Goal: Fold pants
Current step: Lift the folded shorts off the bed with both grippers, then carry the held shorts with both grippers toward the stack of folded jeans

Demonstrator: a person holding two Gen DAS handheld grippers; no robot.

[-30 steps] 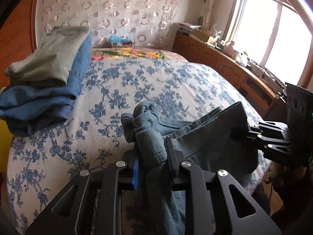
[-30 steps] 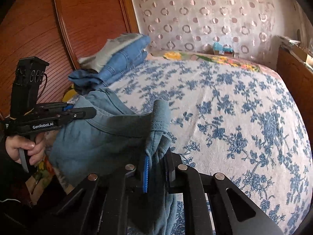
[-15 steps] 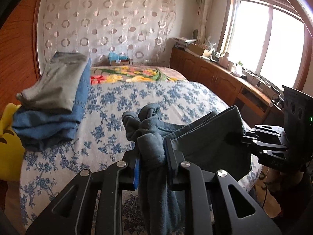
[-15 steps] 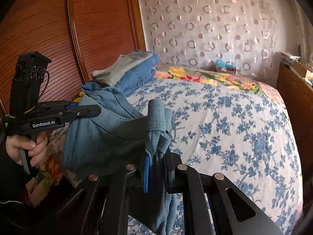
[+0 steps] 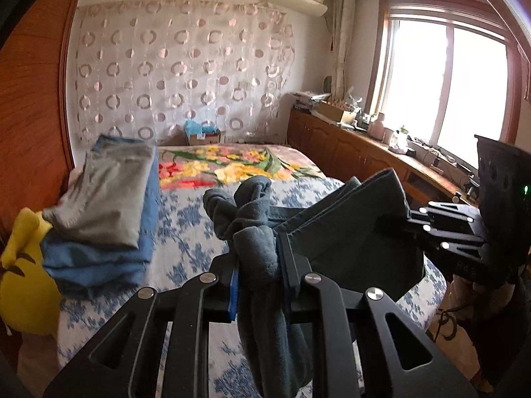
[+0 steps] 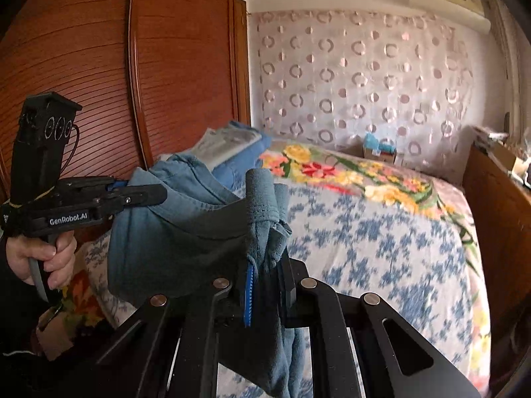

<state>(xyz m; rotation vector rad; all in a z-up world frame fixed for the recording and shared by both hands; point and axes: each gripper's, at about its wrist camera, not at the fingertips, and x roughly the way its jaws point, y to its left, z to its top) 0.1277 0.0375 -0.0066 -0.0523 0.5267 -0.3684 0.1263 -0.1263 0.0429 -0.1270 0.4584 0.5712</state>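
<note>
The blue-grey pants (image 5: 348, 232) hang in the air between both grippers, above the near end of the bed (image 5: 192, 232). My left gripper (image 5: 257, 255) is shut on a bunched end of the pants. My right gripper (image 6: 267, 265) is shut on the other end of the pants (image 6: 186, 232). In the left wrist view the right gripper (image 5: 391, 224) shows at the right, clamped on the cloth. In the right wrist view the left gripper (image 6: 149, 195) shows at the left, also clamped on it. Cloth hangs down below both grippers.
A stack of folded blue and grey clothes (image 5: 106, 205) lies at the bed's left side by a yellow pillow (image 5: 23, 272). A wooden wardrobe (image 6: 99, 83) stands left of the bed. A wooden counter (image 5: 381, 152) runs under the window on the right.
Both grippers have lifted the pants upward and tilted up, so more of the wall, window and air conditioner shows. Both stay shut on the pants.
</note>
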